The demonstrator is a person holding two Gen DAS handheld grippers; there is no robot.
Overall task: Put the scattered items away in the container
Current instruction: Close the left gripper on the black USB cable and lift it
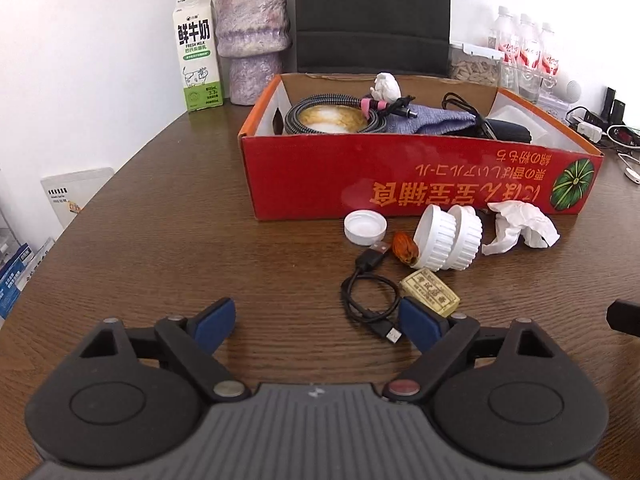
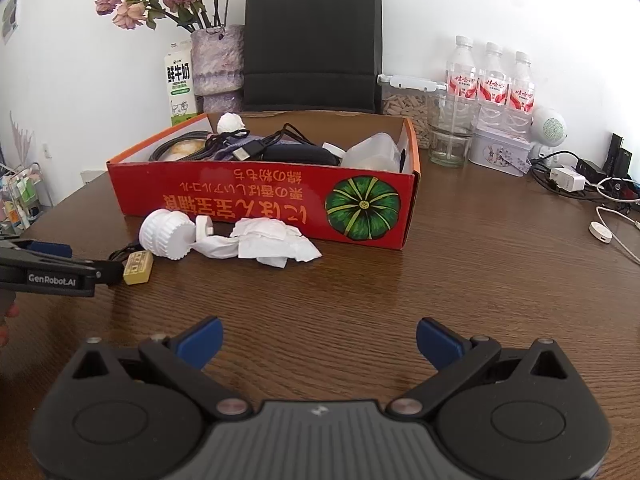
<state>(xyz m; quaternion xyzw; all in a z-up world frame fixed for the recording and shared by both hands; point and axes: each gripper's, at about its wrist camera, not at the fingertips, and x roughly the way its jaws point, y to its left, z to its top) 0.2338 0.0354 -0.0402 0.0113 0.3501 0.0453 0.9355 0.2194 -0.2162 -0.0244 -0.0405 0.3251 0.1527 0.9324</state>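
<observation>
The black USB cable (image 1: 370, 296) lies coiled on the table short of the red box (image 1: 400, 176), at about one o'clock from my left gripper (image 1: 316, 326), its long run pointing toward the box. My left gripper is nearer, jaws wide, empty. My right gripper (image 2: 318, 342), also wide and empty, hangs well apart.

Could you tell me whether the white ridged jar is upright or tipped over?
Tipped: the white ridged jar lies on its side on the table.
</observation>
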